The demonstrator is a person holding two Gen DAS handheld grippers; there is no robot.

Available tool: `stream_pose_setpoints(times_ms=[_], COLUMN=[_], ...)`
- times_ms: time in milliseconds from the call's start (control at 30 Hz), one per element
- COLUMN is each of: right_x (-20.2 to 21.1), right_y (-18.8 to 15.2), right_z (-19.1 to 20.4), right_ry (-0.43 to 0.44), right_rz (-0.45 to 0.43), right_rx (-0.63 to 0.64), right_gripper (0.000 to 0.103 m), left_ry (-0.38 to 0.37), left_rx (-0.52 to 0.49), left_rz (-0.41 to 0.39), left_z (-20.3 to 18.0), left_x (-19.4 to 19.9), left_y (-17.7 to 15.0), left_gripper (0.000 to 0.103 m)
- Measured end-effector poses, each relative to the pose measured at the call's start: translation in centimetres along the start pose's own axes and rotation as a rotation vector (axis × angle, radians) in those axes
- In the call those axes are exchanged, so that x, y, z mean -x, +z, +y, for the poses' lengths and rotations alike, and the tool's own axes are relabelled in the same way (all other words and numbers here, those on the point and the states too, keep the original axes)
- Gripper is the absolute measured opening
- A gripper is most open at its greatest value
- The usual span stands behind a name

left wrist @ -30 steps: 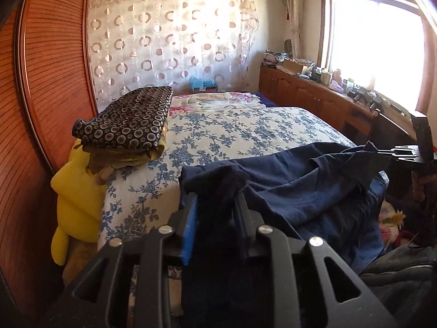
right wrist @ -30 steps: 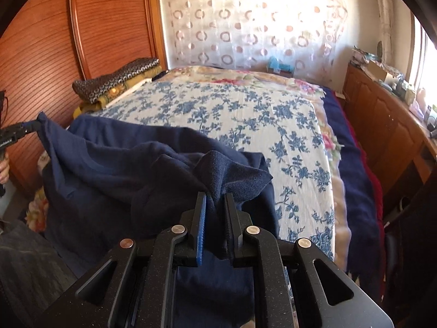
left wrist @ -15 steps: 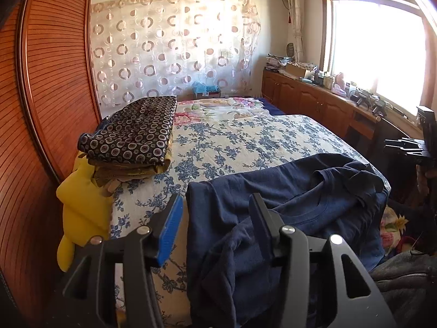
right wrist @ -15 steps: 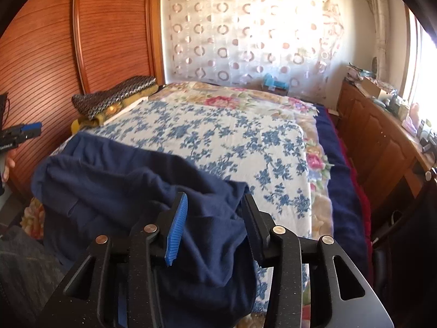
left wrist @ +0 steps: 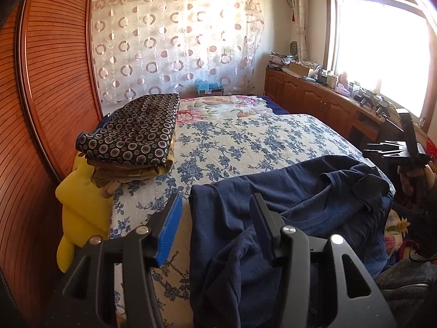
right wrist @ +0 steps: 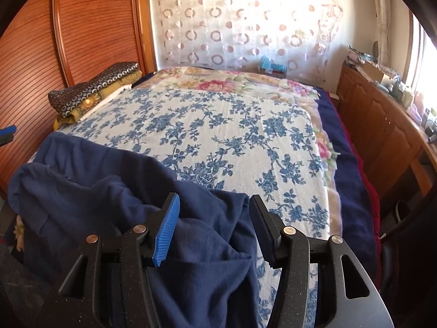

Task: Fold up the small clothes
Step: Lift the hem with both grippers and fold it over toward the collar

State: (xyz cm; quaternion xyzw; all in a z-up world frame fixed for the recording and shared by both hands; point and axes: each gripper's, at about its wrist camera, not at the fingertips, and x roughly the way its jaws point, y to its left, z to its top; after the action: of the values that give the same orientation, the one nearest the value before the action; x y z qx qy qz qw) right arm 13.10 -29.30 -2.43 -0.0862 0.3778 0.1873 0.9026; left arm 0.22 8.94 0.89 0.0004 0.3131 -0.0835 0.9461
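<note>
A navy blue T-shirt (left wrist: 300, 199) lies rumpled across the near edge of the bed, its neckline showing; it also shows in the right wrist view (right wrist: 114, 188). My left gripper (left wrist: 215, 213) is open over the shirt's left end, with cloth lying loose between the jaws. My right gripper (right wrist: 214, 213) is open over the shirt's right end, with cloth bunched loose under it. The right gripper also appears at the far right of the left wrist view (left wrist: 404, 150).
The bed (right wrist: 232, 125) has a white cover with blue flowers. A stack of folded fabric (left wrist: 133, 134) lies at its left edge beside a wooden sliding wardrobe (left wrist: 41, 109). A yellow cloth (left wrist: 82, 199) hangs below the stack. A wooden cabinet (right wrist: 382, 125) runs along the right.
Both grippers opened and let go of the shirt, which dropped onto the bed edge. Both have drawn back a little and risen.
</note>
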Motion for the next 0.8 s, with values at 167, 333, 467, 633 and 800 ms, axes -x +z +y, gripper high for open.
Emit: stream_pose_setpoints(times_ms=[167,333,467,633,800], right_x=[-0.7,-2.8,-4.6,-5.5,-6.0], right_y=[0.2,0.3,0.0,-0.3,-0.6], right_z=[0.4,-0.5,-1.4,-1.8,-1.9], right_ry=[0.002,-0.019,-0.016,-0.01,-0.018], right_rz=[0.013,0.061,0.099,0.114,0.127], right_rx=[0.018,0.02,-0.003,-0.034,-0.041], right_gripper=[0.054,0.059,0.059,0.059,0.059], left_ry=[0.005,0.012,0.011,0.005,-0.012], left_rx=[0.001,0.017,0.039,0.054,0.068], left_rz=[0.008,0.043,0.101,0.141,0.195], left_z=[0.2,1.4,2.6,3.2,3.6], left_x=[-0.6,-3.6,-7.1,-9.6,-11.6], left_y=[-0.4,-0.4,-0.2,-0.2,-0.8], left_gripper=[0.05,0.05,0.05,0.05,0.05])
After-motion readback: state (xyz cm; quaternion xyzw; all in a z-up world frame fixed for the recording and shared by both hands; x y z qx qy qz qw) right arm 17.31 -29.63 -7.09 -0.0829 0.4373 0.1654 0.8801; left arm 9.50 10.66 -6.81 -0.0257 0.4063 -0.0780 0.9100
